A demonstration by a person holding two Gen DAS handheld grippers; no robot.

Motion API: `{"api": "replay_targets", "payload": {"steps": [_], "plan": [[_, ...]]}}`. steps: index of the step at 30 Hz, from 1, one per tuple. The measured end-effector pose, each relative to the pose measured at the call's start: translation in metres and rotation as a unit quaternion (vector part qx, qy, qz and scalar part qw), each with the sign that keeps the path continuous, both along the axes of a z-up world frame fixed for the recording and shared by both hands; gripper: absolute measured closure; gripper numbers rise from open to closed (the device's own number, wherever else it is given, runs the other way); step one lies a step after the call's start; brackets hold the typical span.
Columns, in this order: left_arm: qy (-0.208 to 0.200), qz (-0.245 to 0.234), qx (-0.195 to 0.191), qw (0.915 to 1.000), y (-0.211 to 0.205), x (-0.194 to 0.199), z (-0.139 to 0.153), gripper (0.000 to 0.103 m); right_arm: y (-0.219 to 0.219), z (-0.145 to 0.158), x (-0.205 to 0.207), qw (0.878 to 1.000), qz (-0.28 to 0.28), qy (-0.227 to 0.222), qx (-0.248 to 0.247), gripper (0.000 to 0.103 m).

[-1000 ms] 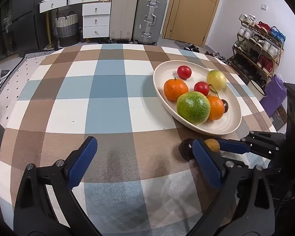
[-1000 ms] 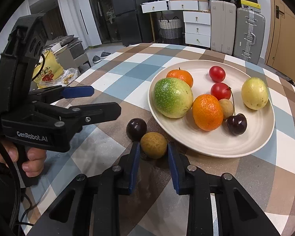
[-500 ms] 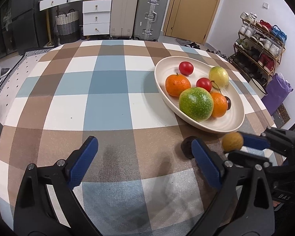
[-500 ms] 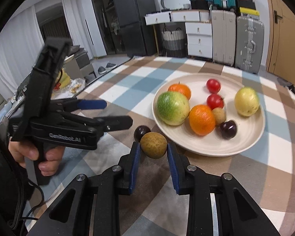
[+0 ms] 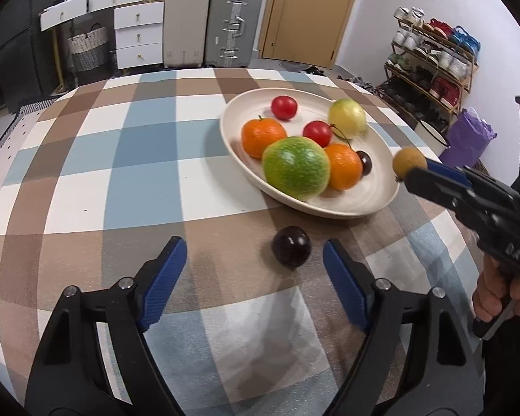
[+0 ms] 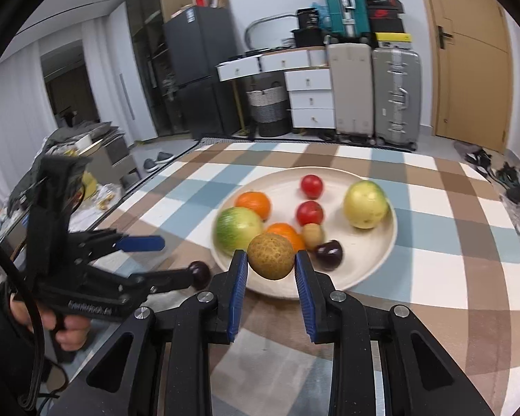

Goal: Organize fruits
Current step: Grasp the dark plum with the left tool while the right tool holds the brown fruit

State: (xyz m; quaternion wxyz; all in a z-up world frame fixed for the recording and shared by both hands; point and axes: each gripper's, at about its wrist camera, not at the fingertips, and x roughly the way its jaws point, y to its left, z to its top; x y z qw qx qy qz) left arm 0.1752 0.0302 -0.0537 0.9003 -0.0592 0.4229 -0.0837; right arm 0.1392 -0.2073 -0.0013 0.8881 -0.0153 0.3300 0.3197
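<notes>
right wrist view: right gripper [image 6: 271, 266] clamps the longan [image 6: 271, 256] above the plate's [image 6: 381, 256] 6 o'clock rim, mid-carry. next, probably lower and release. left gripper [image 5: 253, 270], wide open, frames the cherry [image 5: 291, 251].

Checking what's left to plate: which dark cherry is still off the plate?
The dark cherry on the checked tablecloth, ahead of the open left gripper; the other lies inside the plate.
</notes>
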Motion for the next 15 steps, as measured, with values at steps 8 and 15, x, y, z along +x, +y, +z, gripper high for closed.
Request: {"api": "replay_targets", "payload": {"steps": [8, 15], "plan": [[0.009, -0.030, 0.015, 0.9994, -0.022, 0.003, -0.009, 0.049, -0.008, -0.005, 0.009, 1.000, -0.021, 0.007, 0.002, 0.075], [0.008, -0.029, 0.015, 0.9994, -0.026, 0.004, -0.009, 0.070, -0.009, -0.005, 0.009, 1.000, -0.020, 0.007, 0.000, 0.075]]}}
